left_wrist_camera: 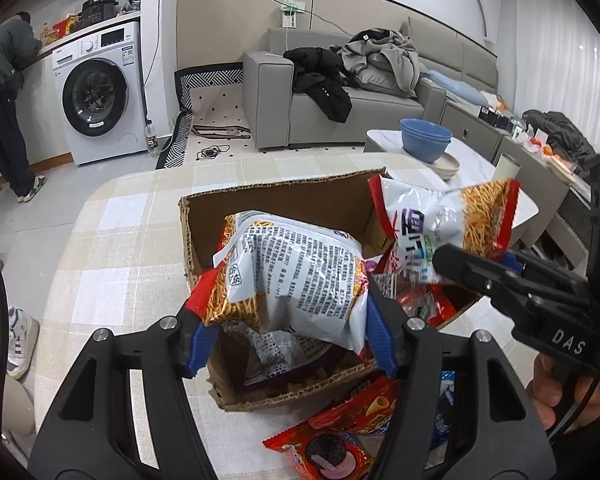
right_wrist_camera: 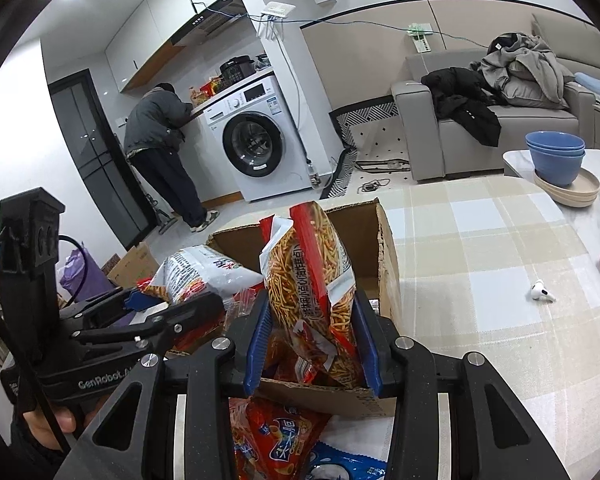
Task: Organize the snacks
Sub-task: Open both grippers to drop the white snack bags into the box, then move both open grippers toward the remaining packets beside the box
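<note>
1. The left wrist view shows the left gripper (left_wrist_camera: 288, 336) pinching a white snack bag (left_wrist_camera: 300, 272) printed with black text, its blue pads pressing on both lower corners. The bag hangs over the open cardboard box (left_wrist_camera: 284, 200) at the centre of the frame.
2. The right wrist view shows the right gripper (right_wrist_camera: 314, 344) clamped on an orange noodle-snack bag (right_wrist_camera: 308, 276), held upright above the near edge of the same box (right_wrist_camera: 364, 248).
3. Only the right view shows a white earbud (right_wrist_camera: 542, 291) lying on the checked tablecloth (right_wrist_camera: 480, 260), at middle right. Only the left view shows a red cookie packet (left_wrist_camera: 324, 450) at the bottom edge, in front of the box.
4. Count: two grippers, each holding one bag. Two blue bowls (right_wrist_camera: 556, 156) are stacked on beige plates at the upper right of the right view. One washing machine (left_wrist_camera: 100, 92) stands at the upper left of the left view, with one person (left_wrist_camera: 4, 96) bent over the counter beside it.
5. More red packets lie on the table below the box in both views; how many, I cannot tell.
6. Both grippers tilt downward toward the box. A hand (left_wrist_camera: 556, 396) grips the right tool's handle at the lower right of the left view.
</note>
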